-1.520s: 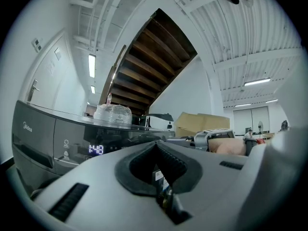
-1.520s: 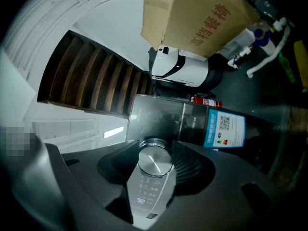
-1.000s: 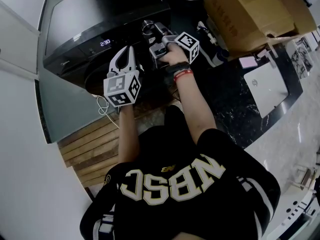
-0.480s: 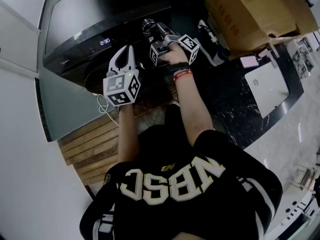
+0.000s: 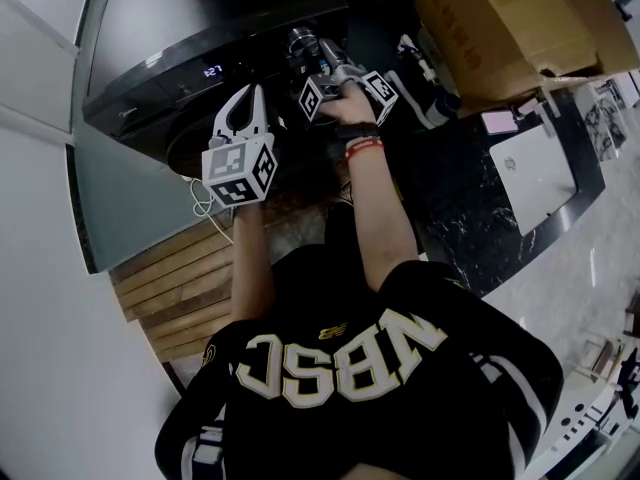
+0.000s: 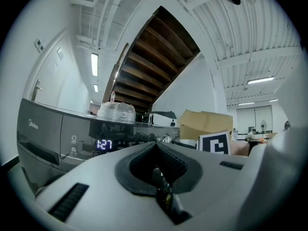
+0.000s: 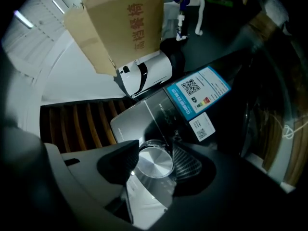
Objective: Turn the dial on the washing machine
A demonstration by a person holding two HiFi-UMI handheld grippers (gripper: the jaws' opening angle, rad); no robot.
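Clamping the round brushed-metal dial (image 7: 153,165) is the right claw (image 7: 155,154); left claw (image 6: 157,146) closed.

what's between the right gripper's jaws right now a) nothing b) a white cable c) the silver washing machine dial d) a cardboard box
c: the right gripper view shows the round silver dial sitting in the right gripper, with its jaws pressed against the dial's rim on both sides.

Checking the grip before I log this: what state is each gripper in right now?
Left gripper: closed, holding nothing.
Right gripper: closed on the dial.
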